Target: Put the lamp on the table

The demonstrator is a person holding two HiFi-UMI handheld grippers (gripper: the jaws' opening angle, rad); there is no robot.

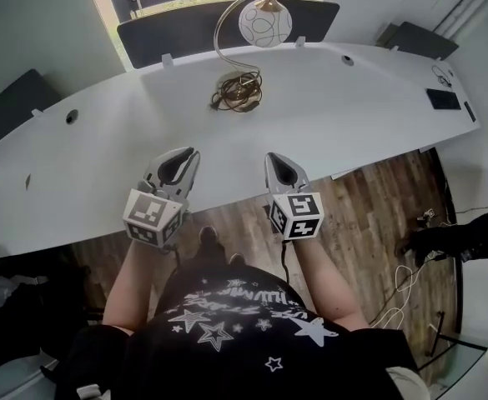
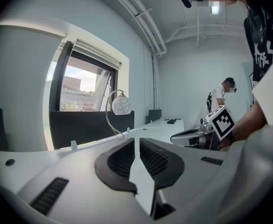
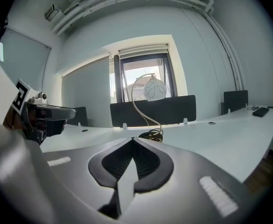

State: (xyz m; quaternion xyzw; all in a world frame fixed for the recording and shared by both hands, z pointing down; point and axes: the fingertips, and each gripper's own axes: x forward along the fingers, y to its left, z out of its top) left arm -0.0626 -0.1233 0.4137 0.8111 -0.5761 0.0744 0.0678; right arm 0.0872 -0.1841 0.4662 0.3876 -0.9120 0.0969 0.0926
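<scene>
The lamp (image 1: pixel 252 48), a curved brass stem with a white patterned globe shade and a coiled cord at its base, stands upright at the far middle of the white table (image 1: pixel 352 115). It also shows in the left gripper view, as the lamp (image 2: pixel 121 105), and in the right gripper view, as the lamp (image 3: pixel 154 90). Both grippers hover near the table's near edge, well short of the lamp. My left gripper (image 1: pixel 192 152) (image 2: pixel 136 140) shows only a narrow slit between its tips, with nothing in it. My right gripper (image 1: pixel 273 158) (image 3: pixel 132 139) is shut and empty.
Black chair backs (image 1: pixel 193 23) line the table's far side under the window. A flat black device (image 1: pixel 442 98) lies at the table's right end. Another person (image 1: pixel 469 236) stands on the wooden floor at the right, near loose cables (image 1: pixel 402 290). A dark bag (image 1: pixel 18 315) sits at the lower left.
</scene>
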